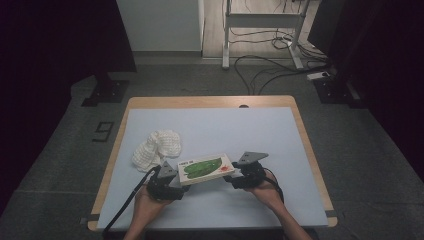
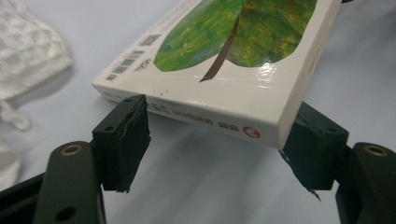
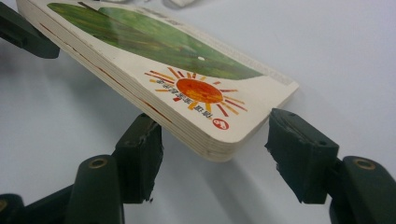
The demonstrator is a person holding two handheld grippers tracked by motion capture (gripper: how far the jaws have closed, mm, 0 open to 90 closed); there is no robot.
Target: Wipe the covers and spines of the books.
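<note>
Green-leaf board book sits btwn both grippers on blue mat; left gripper & right gripper jaws released, flanking its ends w/o pressing.

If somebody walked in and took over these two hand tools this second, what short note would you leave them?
Left gripper: jaws apart on either side of the spine end of the book; they do not look pressed on it.
Right gripper: jaws apart around the corner with the sun picture, a gap on one side.
Book: between the two grippers on the near part of the table, its sun end looks raised a little.
White cloth: bunched to the left behind the book, untouched.
Done: book brought down near the table.
Left: probably back both grippers away and check that it lies flat.
</note>
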